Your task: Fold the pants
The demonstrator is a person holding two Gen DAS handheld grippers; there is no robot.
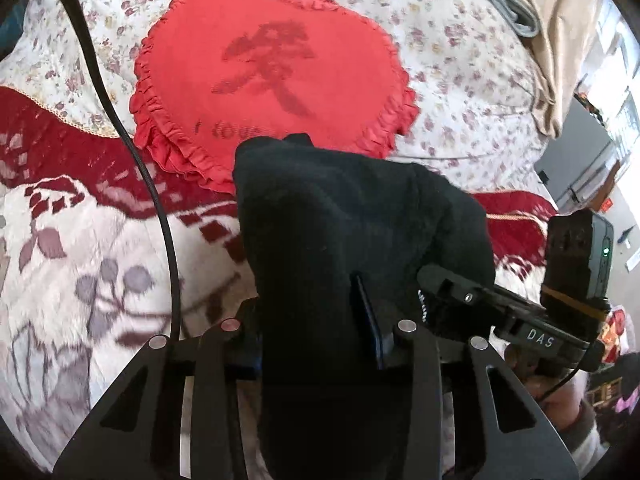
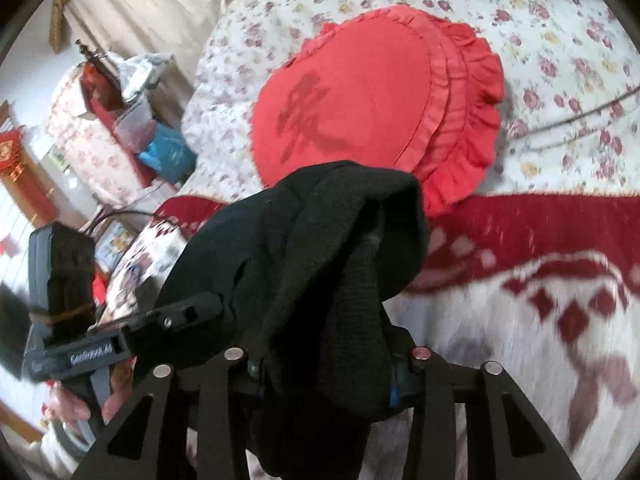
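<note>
The black pants are bunched in a thick wad, lifted off the bed. In the left wrist view the cloth fills the gap of my left gripper, which is shut on it; one blue pad shows at the cloth's edge. In the right wrist view the same pants drape over and between the fingers of my right gripper, also shut on them. Each gripper appears in the other's view, close alongside: the right gripper and the left gripper both have their tips buried in the cloth.
A red frilled heart cushion lies just beyond the pants on a floral quilt. Below is a red and white blanket. A black cable crosses the left side. Boxes and bags crowd the bedside.
</note>
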